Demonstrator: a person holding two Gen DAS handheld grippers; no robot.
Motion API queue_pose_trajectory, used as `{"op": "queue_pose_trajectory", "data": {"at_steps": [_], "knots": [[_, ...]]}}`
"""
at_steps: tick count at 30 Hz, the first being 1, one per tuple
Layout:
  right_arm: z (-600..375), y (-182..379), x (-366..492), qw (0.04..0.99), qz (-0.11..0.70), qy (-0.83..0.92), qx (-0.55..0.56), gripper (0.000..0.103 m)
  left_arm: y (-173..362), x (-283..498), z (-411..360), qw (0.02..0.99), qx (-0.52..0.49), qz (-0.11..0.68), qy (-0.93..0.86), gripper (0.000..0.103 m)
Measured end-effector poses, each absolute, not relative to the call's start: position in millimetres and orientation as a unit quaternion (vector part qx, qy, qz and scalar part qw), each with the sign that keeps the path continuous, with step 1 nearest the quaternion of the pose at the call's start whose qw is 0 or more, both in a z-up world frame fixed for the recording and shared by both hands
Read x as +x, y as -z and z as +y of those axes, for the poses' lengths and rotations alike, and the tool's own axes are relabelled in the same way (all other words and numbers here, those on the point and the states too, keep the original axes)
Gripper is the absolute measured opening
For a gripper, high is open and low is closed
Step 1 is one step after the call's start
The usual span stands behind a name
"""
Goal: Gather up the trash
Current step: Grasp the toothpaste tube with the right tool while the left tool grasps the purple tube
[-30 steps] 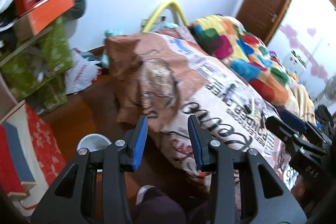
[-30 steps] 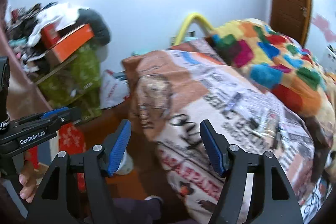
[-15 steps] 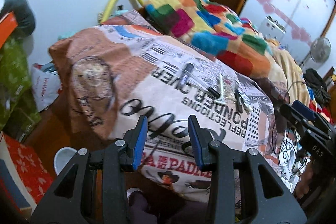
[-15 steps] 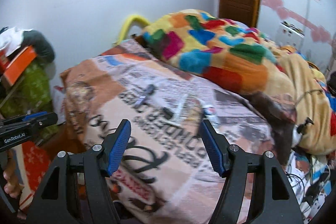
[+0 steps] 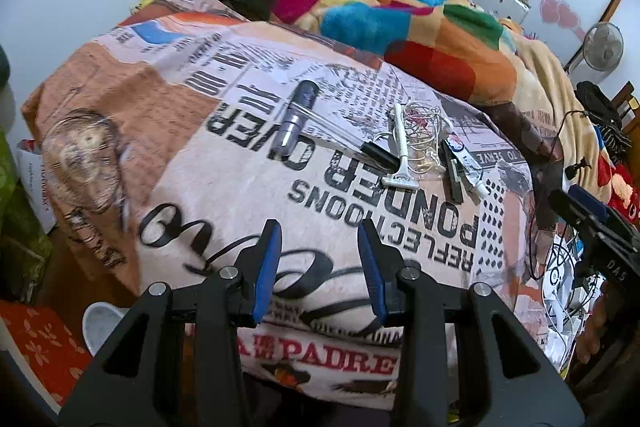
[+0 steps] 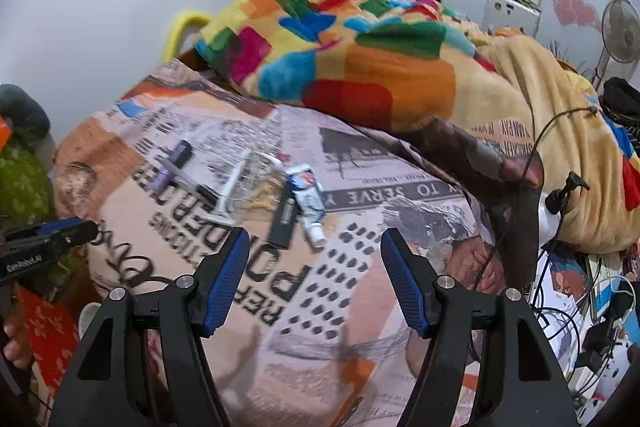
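Near the bed's middle, litter waits: razor [image 5: 400, 155], tube [image 6: 308, 197], tangled wire [image 5: 424, 131]. Both grippers, left [image 5: 320, 267] and right [image 6: 314, 281], hover empty with jaws spread, approaching; next likely a descent onto one piece.

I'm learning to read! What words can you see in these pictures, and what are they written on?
"REFLECTIONS", "PONDER", "OVER", "PADRE": bed cover, printed upside down to the camera.
"TO SERVE": same cover, near the toothpaste tube.
"DAS": right gripper.
"GenRobot.AI": left gripper, a bit blurred.
The cover's small newsprint and the tube's label are too small to read.
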State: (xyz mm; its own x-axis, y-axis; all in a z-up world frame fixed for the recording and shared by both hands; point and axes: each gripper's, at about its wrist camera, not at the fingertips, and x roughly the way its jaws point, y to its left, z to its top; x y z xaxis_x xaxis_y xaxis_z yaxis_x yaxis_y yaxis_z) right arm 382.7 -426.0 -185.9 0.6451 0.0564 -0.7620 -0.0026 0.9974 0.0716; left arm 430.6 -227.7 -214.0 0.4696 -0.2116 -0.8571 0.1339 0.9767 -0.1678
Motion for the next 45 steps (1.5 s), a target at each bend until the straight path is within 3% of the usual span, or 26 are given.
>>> {"op": "queue_pose_trajectory", "data": {"at_steps": [12, 25, 31, 37, 45], "knots": [[-433, 238, 442, 0.881, 0.469, -0.035, 0.044, 0.064, 249, 485, -275, 0.842, -0.023, 0.52, 0.142, 0.039], [-420, 257, 465, 0.881, 0.469, -0.059, 0.021, 0.021, 274, 533, -247, 0.837, -0.084, 0.531, 0.101, 0.038], [-422, 258, 465, 0.886, 0.459, -0.059, 0.027, 0.02, 271, 540, -231, 0.845, -0.102, 0.519, 0.079, 0.038], [-425, 250, 463, 0.888, 0.452, -0.07, 0.04, 0.008, 259, 543, -208, 0.859, -0.08, 0.502, 0.063, 0.039], [-421, 252, 462, 0.884, 0.461, -0.068, 0.02, 0.008, 271, 557, -197, 0.855, -0.031, 0.514, 0.062, 0.038]]}}
